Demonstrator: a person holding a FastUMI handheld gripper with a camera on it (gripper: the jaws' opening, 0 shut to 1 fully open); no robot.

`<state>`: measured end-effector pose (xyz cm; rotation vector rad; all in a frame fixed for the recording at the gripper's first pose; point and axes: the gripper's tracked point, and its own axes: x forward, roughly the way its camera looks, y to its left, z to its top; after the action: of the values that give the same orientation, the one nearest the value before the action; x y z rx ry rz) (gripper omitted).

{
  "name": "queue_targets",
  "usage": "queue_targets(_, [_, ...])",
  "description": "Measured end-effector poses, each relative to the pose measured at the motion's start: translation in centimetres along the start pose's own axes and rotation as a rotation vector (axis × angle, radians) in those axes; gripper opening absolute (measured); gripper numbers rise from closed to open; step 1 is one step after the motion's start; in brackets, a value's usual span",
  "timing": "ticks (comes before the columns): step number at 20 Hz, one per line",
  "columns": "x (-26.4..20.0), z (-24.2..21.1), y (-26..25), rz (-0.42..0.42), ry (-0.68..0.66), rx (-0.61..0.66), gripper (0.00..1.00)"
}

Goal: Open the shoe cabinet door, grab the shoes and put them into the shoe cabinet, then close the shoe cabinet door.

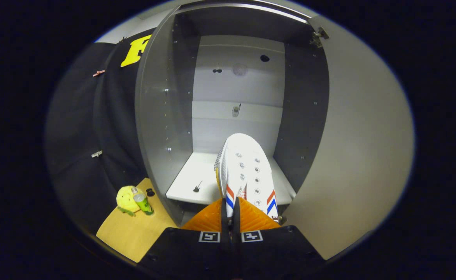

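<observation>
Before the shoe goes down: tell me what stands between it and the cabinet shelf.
Nothing visible. The claw is shut on the white shoe, whose toe already reaches over the shelf. The door is swung open. A small dark item lies on the shelf, left of the shoe.

White shoe [247, 171] toe-first over shelf; cabinet [165, 116] door [360, 155] open

The hand-held gripper [230, 217] has a wide black body with small round screws near its corners, two square black-and-white marker stickers [230, 236] side by side on top, and two ridged fingers [253, 218] with wavy grooves sticking out front.
</observation>
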<state>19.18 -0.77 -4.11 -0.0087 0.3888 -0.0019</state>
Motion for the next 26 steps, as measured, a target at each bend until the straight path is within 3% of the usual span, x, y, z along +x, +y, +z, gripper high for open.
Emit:
queue_targets(4, [4.8, 4.0, -0.2, -0.011, -0.022, 0.016, 0.05])
queue_targets(10, [11.8, 5.5, 0.6, -0.026, -0.005, 0.007, 0.05])
queue_targets(19, [19.9, 0.6, 1.2, -0.049, 0.135, 0.006, 0.05])
queue_targets(26, [22.4, -3.0, 2.0, -0.062, 0.235, 0.002, 0.05])
